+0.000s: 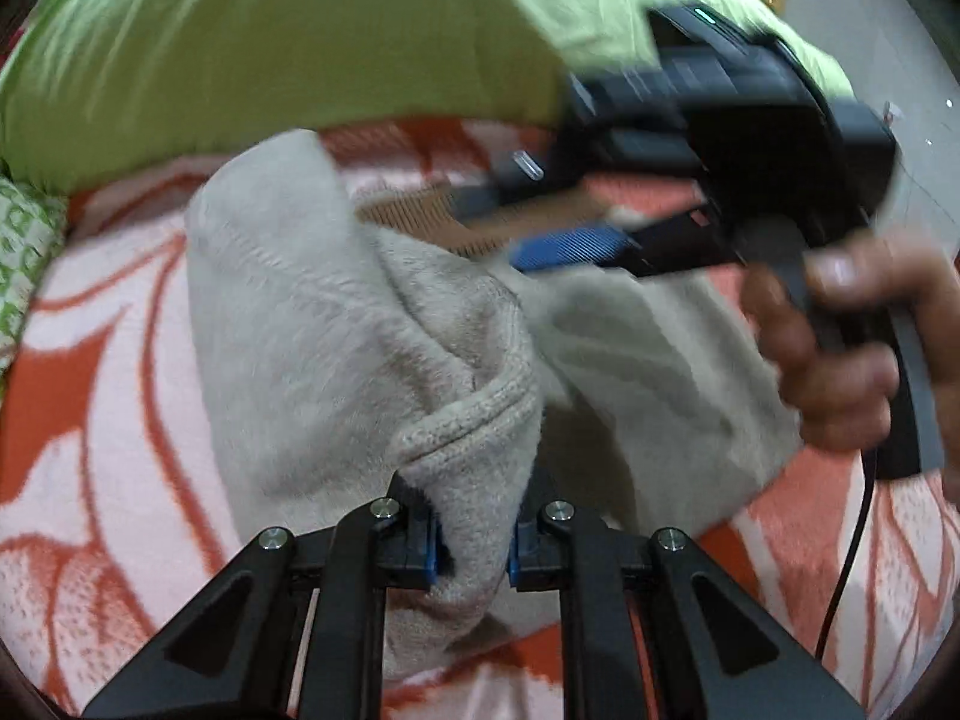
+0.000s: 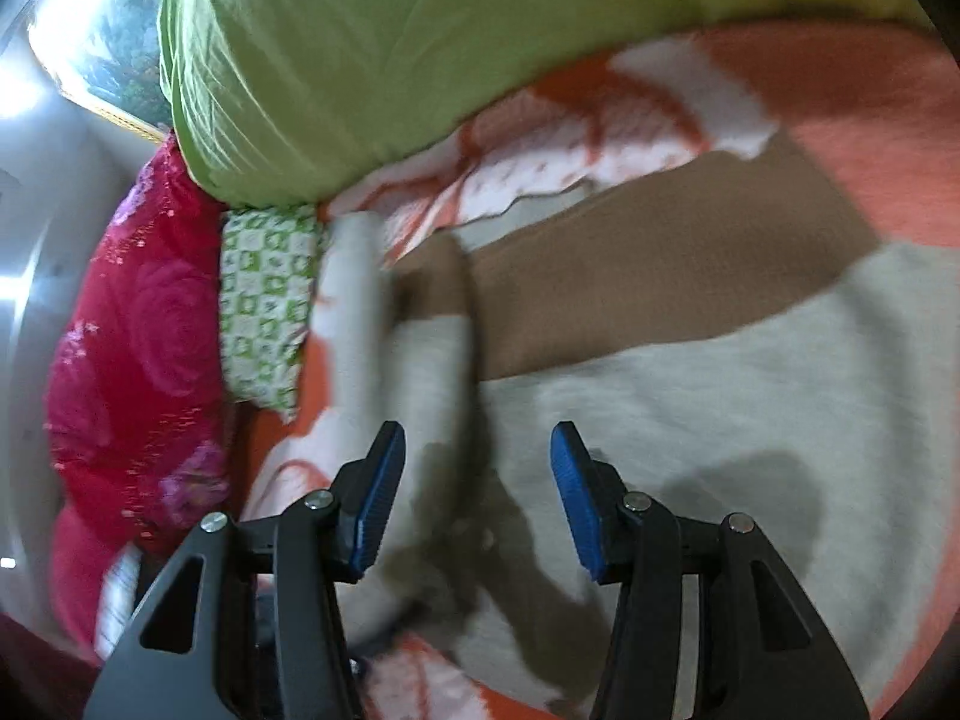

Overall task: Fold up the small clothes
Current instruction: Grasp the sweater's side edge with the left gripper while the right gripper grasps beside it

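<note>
Left gripper (image 1: 471, 546) clamps beige fleece garment (image 1: 336, 324), ribbed hem bunched | right gripper (image 2: 474, 498) wide open, empty

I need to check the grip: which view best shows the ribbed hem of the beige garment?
The left wrist view: the ribbed hem sits sharp and central, pinched in the left tool. The right wrist view shows only blurred beige garment beneath the open right tool.

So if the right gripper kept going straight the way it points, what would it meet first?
Most likely the grey garment. The right gripper is open and the cloth fills the space just ahead of its fingers, with a brown garment further on. Blur makes the exact depth hard to judge.
</note>
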Action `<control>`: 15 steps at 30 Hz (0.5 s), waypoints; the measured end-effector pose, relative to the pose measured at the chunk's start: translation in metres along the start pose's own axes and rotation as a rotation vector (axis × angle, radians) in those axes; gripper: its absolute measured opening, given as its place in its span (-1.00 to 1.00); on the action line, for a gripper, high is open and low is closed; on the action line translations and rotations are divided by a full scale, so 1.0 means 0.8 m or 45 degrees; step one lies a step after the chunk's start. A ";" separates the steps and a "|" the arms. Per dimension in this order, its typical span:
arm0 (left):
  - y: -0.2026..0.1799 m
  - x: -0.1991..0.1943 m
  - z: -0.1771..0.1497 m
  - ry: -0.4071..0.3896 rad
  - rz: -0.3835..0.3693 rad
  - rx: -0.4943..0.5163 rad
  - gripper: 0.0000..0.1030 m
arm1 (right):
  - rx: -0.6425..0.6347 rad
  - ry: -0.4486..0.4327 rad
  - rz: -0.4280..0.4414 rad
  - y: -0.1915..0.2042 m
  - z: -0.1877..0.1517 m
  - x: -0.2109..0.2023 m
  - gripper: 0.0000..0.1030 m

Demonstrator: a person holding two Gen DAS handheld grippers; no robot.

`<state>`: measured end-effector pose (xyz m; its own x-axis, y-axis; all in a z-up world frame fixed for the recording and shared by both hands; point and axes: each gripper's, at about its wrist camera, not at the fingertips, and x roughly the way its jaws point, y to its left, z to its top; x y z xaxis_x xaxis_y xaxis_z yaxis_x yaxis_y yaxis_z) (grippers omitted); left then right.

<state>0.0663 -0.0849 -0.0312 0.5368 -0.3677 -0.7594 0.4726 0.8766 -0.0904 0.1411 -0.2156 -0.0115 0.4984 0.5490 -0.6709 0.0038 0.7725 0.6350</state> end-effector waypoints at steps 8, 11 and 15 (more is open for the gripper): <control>0.019 -0.002 -0.005 0.039 -0.032 -0.034 -0.73 | 0.020 0.122 0.082 0.014 0.042 0.094 0.29; 0.016 -0.002 -0.003 0.048 -0.016 -0.014 -0.73 | -0.014 0.141 0.081 0.036 0.057 0.123 -0.51; 0.002 -0.021 0.013 0.025 -0.060 0.007 -0.73 | -0.101 0.097 0.035 0.056 0.059 0.094 -0.61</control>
<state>0.0656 -0.0803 -0.0121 0.4997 -0.4026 -0.7669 0.5008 0.8567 -0.1234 0.2198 -0.1549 -0.0155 0.4298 0.5909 -0.6827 -0.0789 0.7778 0.6235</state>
